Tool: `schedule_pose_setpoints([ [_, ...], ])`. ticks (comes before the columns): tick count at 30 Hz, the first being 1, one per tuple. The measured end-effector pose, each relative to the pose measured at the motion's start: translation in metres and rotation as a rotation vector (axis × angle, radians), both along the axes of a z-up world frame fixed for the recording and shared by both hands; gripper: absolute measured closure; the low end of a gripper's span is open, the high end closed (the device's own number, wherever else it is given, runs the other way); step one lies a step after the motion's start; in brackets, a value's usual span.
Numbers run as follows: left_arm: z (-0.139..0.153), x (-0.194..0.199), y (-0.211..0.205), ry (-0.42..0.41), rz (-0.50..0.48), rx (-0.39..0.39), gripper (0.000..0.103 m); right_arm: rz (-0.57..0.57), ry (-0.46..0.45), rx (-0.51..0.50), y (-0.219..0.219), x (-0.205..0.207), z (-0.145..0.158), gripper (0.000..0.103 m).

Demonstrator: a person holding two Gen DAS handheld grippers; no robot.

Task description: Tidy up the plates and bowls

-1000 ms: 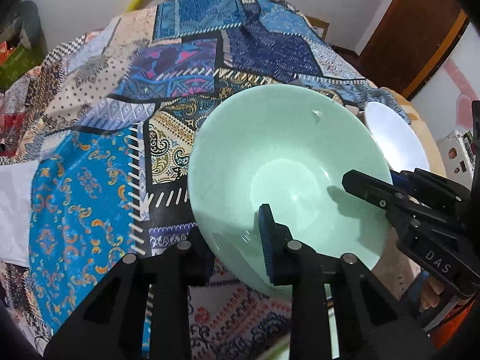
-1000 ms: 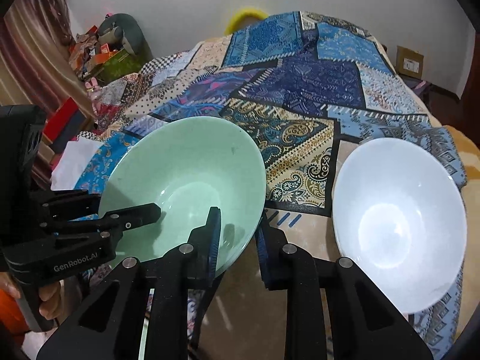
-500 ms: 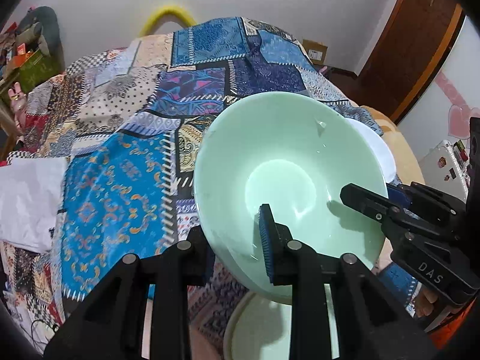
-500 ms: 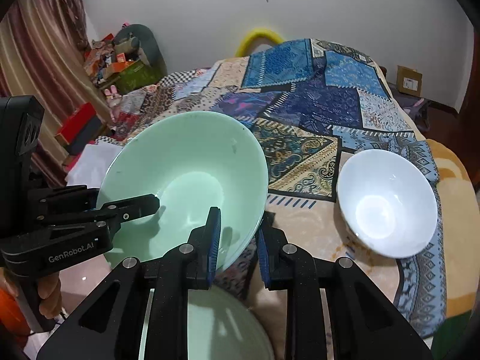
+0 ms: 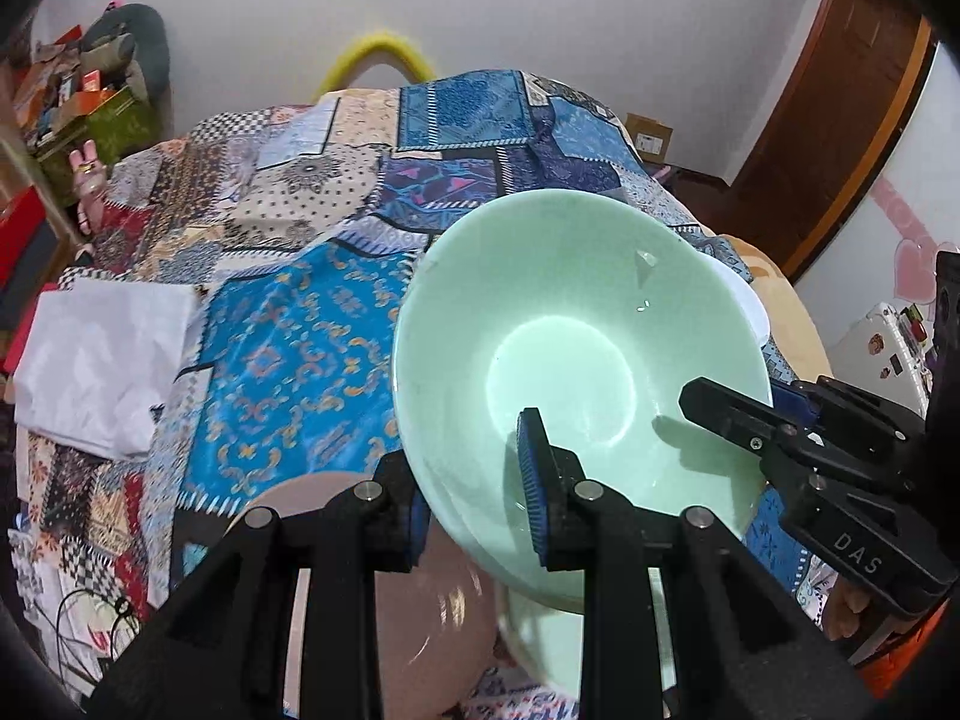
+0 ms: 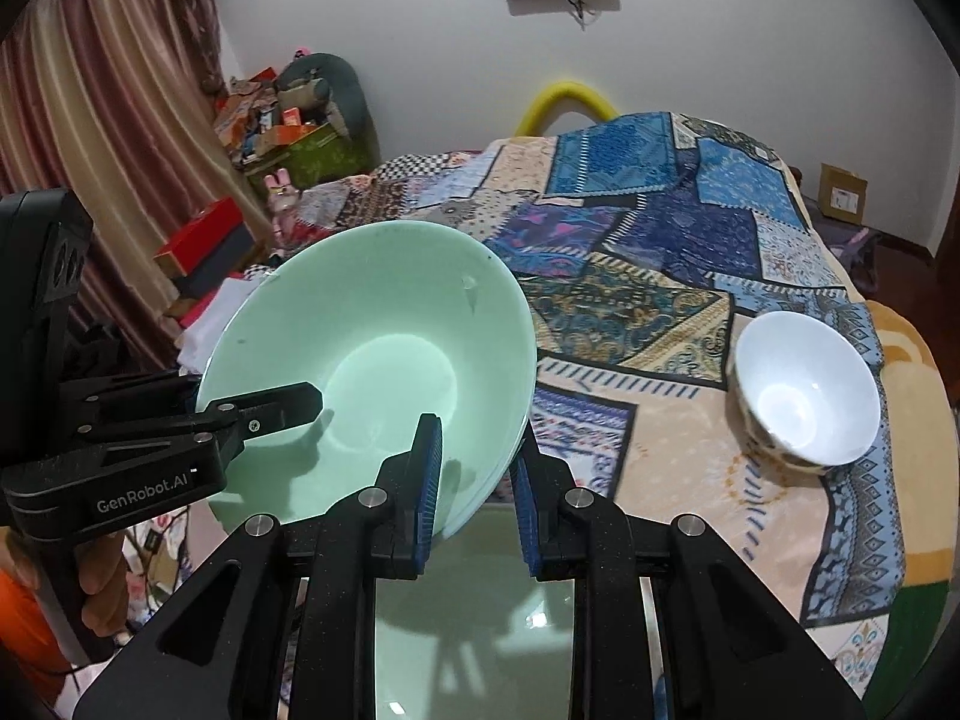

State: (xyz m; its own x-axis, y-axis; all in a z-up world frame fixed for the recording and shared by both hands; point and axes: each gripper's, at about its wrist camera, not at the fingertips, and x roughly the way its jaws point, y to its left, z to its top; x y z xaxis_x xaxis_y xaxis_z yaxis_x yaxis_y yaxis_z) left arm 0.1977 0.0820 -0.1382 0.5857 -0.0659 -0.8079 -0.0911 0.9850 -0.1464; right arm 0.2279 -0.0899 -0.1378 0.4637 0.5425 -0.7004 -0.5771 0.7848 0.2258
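- Left gripper [image 5: 474, 489]: clamped on the near rim of the green bowl [image 5: 576, 348], one pad inside the wall, the other outside under it.
- Right gripper [image 6: 477, 495]: clamped on the same bowl's opposite rim edge, blue pads either side of the wall; both grips sit low on the rim, so the bowl hangs tilted, mouth toward the cameras.
- Green bowl: held in the air between the two grippers, clear of the patchwork cloth [image 6: 654, 276].
- Below it: a green dish [image 6: 480, 618] directly beneath the right gripper, and a pink plate [image 5: 432, 618] beside it in the left view; whether these two touch cannot be told.
- White bowl [image 6: 807, 390]: resting on the cloth, well apart to the right.
- Handling advice: level the bowl before lowering, keep both grips equally firm, descend straight onto the chosen stack, and release only once the base seats; glazed rims probably slip under uneven pressure.
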Motion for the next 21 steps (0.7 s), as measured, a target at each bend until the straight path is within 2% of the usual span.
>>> schedule_pose_setpoints([
  [9,-0.004,-0.041,0.027,0.010,0.053,-0.020,0.077,0.046,0.006,0.016,0.022,-0.029,0.000,0.082],
  [21,-0.032,-0.077,0.058,0.066,0.117,-0.053,0.077,0.108,0.055,0.007,0.053,-0.055,-0.021,0.082],
])
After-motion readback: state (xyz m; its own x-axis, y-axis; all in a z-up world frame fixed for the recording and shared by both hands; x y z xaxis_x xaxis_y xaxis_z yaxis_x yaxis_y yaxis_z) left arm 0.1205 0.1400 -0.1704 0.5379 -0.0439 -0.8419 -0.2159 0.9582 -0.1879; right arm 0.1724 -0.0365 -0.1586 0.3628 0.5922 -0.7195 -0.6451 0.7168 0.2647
